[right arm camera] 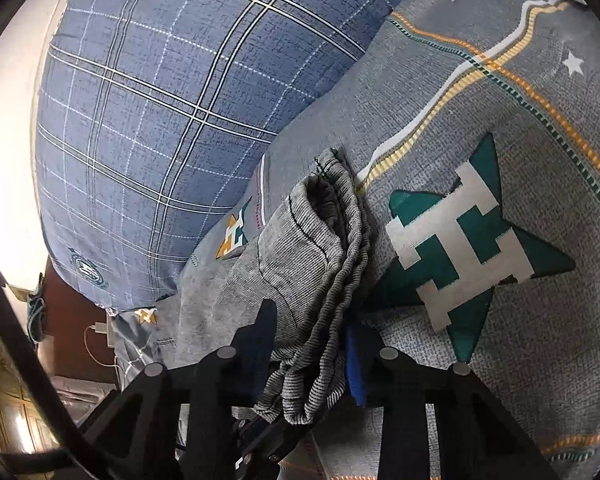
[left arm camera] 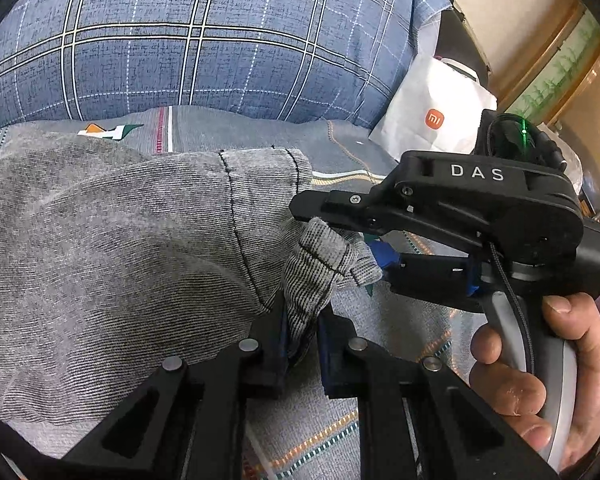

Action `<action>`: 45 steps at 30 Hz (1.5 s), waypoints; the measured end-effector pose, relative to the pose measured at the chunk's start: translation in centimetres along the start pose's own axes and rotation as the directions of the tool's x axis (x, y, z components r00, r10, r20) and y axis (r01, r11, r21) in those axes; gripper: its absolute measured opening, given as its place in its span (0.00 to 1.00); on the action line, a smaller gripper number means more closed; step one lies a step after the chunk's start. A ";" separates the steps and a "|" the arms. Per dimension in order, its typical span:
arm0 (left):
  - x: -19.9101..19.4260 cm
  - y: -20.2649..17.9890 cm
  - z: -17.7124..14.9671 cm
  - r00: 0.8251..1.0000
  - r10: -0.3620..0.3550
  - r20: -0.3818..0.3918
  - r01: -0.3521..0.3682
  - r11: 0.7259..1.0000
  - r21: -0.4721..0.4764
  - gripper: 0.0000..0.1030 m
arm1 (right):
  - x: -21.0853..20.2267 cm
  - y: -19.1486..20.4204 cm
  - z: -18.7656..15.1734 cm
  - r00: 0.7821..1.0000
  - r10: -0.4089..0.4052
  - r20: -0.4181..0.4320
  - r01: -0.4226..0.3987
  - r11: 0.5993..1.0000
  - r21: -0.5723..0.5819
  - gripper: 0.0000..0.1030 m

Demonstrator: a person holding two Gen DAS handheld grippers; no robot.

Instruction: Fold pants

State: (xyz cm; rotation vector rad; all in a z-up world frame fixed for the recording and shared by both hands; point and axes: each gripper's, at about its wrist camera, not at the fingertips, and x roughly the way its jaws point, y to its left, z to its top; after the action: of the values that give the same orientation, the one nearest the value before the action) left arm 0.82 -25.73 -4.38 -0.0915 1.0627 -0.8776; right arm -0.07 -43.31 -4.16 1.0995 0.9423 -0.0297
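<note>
grey pants [right arm camera: 320, 280] between right tongs [right arm camera: 312, 344]

Grey ribbed-knit pants [left arm camera: 112, 232], black-stitched hems; legs bunched, lying on grey patterned bedsheet [right arm camera: 540, 320] below blue plaid pillow [left arm camera: 204, 40]. Hem end gathered into folds, raised slightly off sheet.

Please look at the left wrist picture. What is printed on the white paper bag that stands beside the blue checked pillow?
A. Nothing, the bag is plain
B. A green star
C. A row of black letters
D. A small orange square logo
D: the white paper bag carries one small orange square logo on its face, and it leans at the edge of the blue checked pillow.
</note>
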 end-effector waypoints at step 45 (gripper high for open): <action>-12.9 17.5 -3.2 0.996 0.045 0.072 -0.012 0.912 -0.410 0.11 | 15.2 17.8 -11.2 0.944 0.182 -0.274 -0.282 0.879 -0.386 0.19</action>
State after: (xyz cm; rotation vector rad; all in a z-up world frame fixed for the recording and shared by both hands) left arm 6.00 -4.41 -4.82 -0.4593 1.1569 -0.6068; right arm 10.49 -19.72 -2.33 0.8136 0.9584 0.4923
